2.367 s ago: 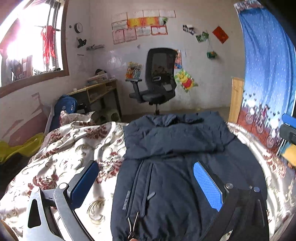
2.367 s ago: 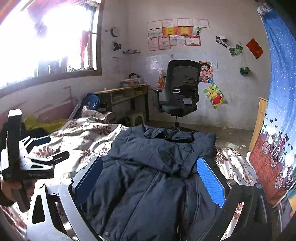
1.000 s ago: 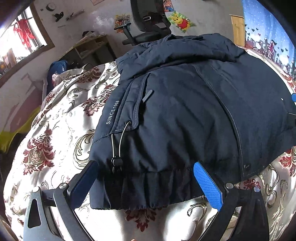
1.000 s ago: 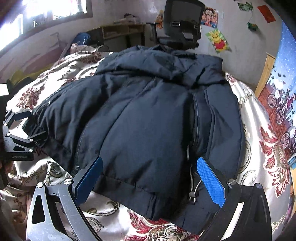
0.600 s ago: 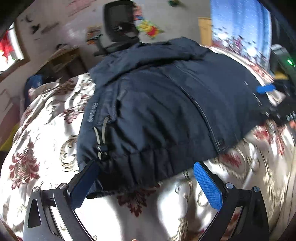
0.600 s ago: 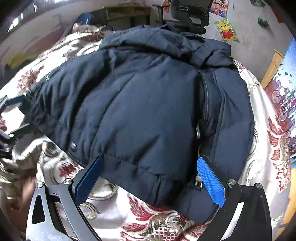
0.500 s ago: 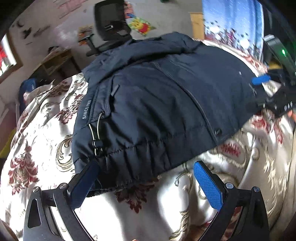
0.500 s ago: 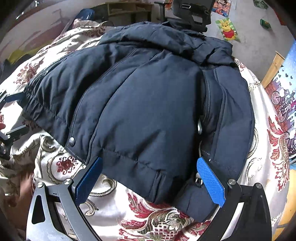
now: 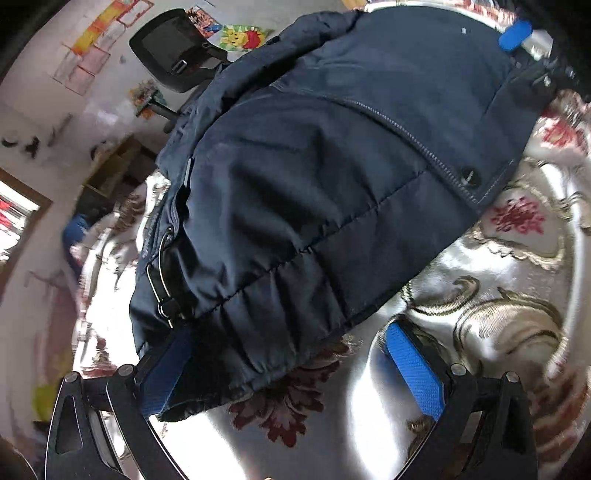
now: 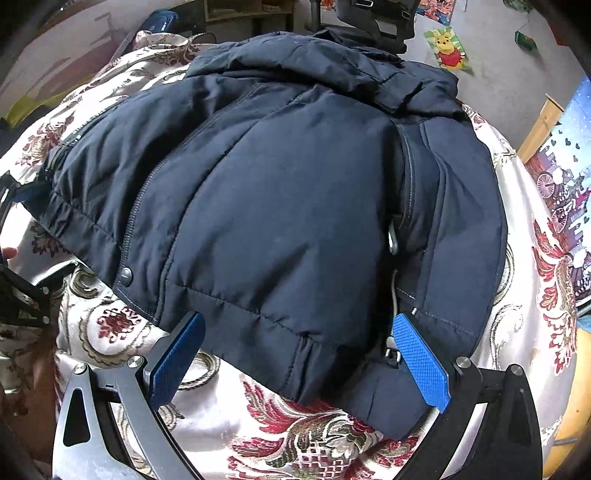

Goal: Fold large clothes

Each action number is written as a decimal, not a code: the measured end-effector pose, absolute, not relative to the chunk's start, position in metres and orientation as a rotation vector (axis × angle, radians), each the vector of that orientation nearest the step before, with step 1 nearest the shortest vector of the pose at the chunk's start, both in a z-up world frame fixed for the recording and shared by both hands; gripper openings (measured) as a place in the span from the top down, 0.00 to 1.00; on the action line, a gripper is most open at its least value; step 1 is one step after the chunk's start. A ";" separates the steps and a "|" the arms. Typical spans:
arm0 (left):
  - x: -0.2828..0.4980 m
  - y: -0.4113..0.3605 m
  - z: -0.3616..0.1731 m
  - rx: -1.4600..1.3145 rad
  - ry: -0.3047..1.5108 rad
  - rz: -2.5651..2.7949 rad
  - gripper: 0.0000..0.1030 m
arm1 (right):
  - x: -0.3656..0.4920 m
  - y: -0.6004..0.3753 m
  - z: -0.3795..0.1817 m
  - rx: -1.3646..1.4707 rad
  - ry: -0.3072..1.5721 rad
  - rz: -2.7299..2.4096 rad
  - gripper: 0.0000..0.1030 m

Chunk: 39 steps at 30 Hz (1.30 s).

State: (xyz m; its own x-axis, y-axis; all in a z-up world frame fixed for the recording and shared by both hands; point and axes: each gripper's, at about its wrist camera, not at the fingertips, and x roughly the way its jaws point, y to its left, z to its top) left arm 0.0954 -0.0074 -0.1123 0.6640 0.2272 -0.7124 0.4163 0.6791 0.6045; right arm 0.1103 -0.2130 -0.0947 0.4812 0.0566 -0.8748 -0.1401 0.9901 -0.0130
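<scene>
A dark navy padded jacket (image 9: 314, 177) lies spread on the floral bedspread (image 9: 509, 280), hem toward me. It also fills the right wrist view (image 10: 280, 206). My left gripper (image 9: 291, 354) is open, its jaws straddling the jacket's left hem corner; the elastic hem lies between the blue pads. My right gripper (image 10: 295, 347) is open around the jacket's right hem corner, the hem between its pads. The right gripper also shows far off in the left wrist view (image 9: 532, 51), and the left gripper at the left edge of the right wrist view (image 10: 14, 258).
A black office chair (image 9: 173, 48) stands beyond the bed, also in the right wrist view (image 10: 373, 14). A wooden desk (image 10: 236, 11) is against the far wall. A blue printed curtain (image 10: 565, 177) hangs at the right. The bedspread (image 10: 303, 435) surrounds the jacket.
Both grippers have tilted down and come in low at the jacket's hem, one at each bottom corner. The left wrist view has rolled to the side. Both stay open.
</scene>
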 end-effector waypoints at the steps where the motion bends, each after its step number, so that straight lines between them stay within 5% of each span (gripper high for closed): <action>1: 0.095 -0.009 -0.113 0.846 0.852 -0.105 0.00 | 0.110 -0.213 -0.095 -0.089 1.065 0.114 0.03; 3: 0.093 -0.012 -0.112 0.844 0.825 -0.070 0.01 | 0.110 -0.215 -0.095 -0.087 1.065 0.106 0.03; 7: 0.089 -0.016 -0.109 0.877 0.768 -0.009 0.31 | 0.110 -0.219 -0.093 -0.071 1.055 0.091 0.03; 11: 0.091 -0.013 -0.098 0.861 0.735 -0.021 0.47 | 0.110 -0.221 -0.093 -0.058 1.054 0.090 0.03; 13: 0.091 -0.013 -0.091 0.872 0.700 -0.023 0.66 | 0.110 -0.222 -0.093 -0.053 1.049 0.104 0.03; 16: 0.097 -0.009 -0.076 0.822 0.700 -0.053 0.77 | 0.106 -0.219 -0.088 -0.049 1.012 0.147 0.03; 24: 0.129 0.009 -0.030 0.550 0.789 -0.126 0.89 | 0.095 -0.194 -0.078 -0.128 0.952 0.299 0.03; 39: 0.149 0.011 0.017 0.413 0.748 -0.155 0.91 | 0.110 -0.180 -0.105 -0.322 1.056 0.092 0.03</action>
State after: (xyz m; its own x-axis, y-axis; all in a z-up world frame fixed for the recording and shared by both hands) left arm 0.1494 0.0106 0.0165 0.7263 0.0092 -0.6873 0.2809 0.9086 0.3090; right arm 0.1099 -0.1800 -0.1053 0.4929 -0.0789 -0.8665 -0.2281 0.9493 -0.2162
